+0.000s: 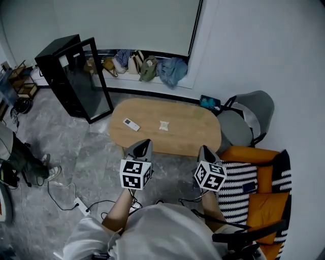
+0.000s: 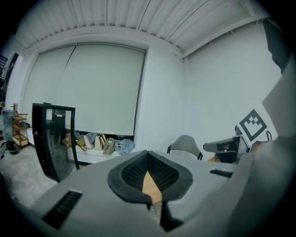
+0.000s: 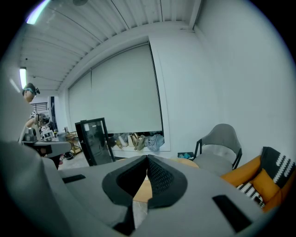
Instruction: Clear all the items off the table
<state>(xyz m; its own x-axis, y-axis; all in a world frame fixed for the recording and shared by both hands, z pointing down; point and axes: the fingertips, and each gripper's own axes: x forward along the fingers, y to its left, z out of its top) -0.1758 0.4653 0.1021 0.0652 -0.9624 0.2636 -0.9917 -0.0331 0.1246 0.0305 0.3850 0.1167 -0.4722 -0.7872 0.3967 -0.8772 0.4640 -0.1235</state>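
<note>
Wooden table [image 1: 195, 138]: white remote [image 1: 131, 124] toward left end, crumpled white scrap [image 1: 163, 126] mid-top. Left gripper [image 1: 146, 143] and right gripper [image 1: 204, 149] at near edge, clear of both, clenched empty.

Office lounge or break room, not home. Low oval wood table [image 1: 188, 137], grey shell chair [image 1: 251, 117], orange sofa [image 1: 256, 203] with striped cushion [image 1: 236, 185]. Black glass-door cabinet [image 1: 73, 76] by wall. Bags [image 1: 139, 63] heaped on ledge under wide roller blind [image 1: 127, 23]. Grey stone-look floor [image 1: 81, 152], power strip [image 1: 81, 205] with loose cables. Slatted ceiling [image 2: 138, 18], tube light [image 3: 37, 14]. Cluttered rack [image 1: 23, 81] at left.
</note>
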